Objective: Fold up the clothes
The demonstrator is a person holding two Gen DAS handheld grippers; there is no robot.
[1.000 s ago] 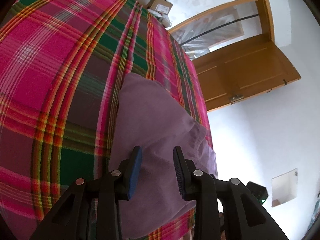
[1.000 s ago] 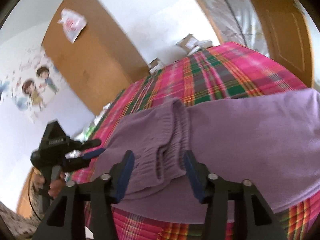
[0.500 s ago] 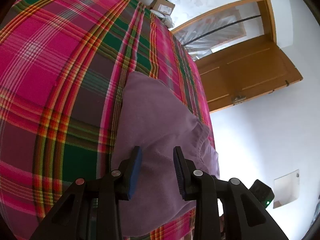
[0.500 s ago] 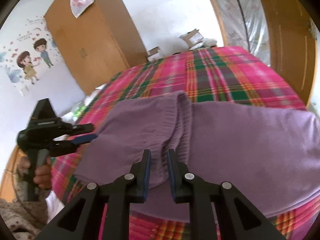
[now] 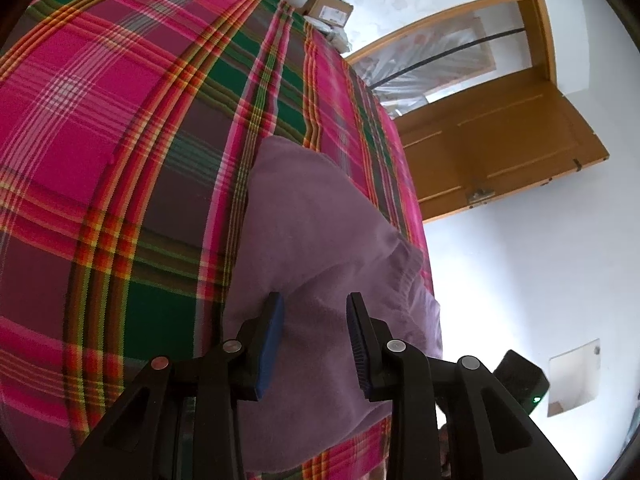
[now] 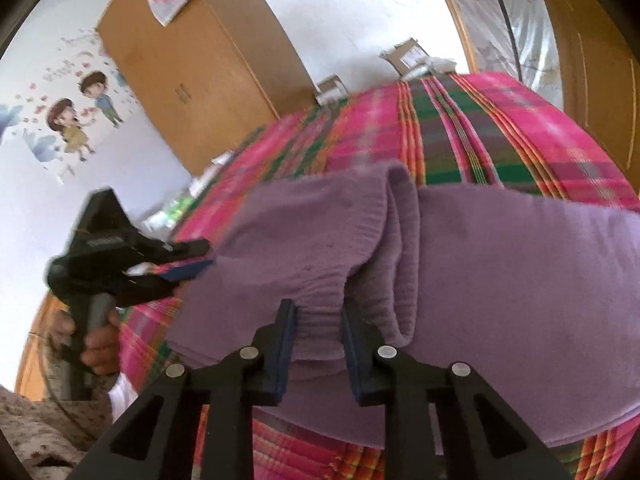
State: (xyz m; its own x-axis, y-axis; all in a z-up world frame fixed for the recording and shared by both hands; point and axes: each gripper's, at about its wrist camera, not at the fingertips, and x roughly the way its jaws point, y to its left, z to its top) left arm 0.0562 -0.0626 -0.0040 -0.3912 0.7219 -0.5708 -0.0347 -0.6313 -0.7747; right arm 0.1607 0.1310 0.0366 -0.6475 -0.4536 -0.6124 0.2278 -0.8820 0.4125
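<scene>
Right gripper [image 6: 318, 322] pinches the ribbed waistband of the purple garment [image 6: 500, 264] near the bed's [image 5: 120, 128] near edge (mid-fold, seemingly), so next carry it across while the left gripper [image 5: 314, 320] hovers agape.

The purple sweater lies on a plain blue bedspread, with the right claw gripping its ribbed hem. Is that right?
Not quite. The right wrist view shows the purple sweater on a pink, green and orange plaid bedspread, not plain blue. The right claw does grip its ribbed hem.

Both wrist views close over sweater [image 5: 304, 232]
</scene>
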